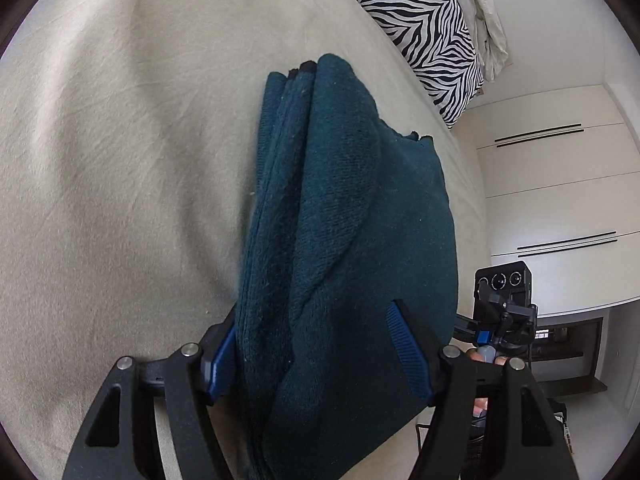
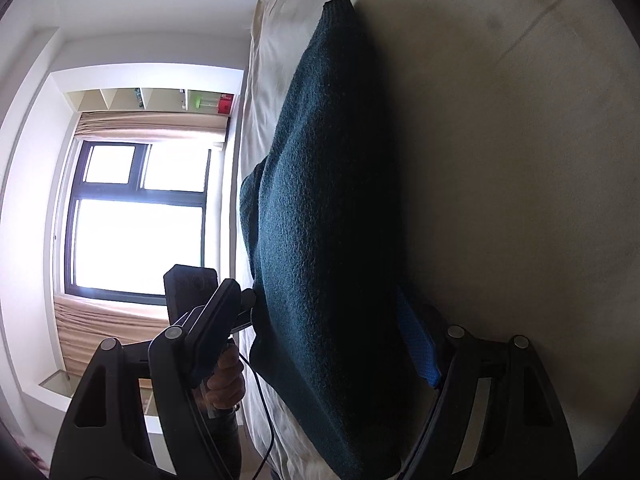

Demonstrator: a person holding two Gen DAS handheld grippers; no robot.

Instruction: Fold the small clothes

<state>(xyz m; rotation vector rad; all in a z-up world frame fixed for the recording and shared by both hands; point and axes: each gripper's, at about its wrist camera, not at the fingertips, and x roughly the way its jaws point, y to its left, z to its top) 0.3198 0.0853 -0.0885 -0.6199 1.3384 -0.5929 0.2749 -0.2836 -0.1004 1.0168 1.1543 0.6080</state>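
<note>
The teal garment (image 1: 348,216) is nubby, matt fleece-like cloth, the beige sheet (image 1: 120,160) smooth matt fabric, and the gripper pads (image 1: 406,344) ribbed blue, probably rubber.

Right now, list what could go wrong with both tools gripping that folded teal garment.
1. The teal garment is a thick stack of layers; the left tool may hold only the outer ones, so inner folds could slip out.
2. The right tool holds the same bundle; pulling apart could undo the fold.
3. It sits near the bed sheet edge and might slide off.

No legible text or labels.
</note>
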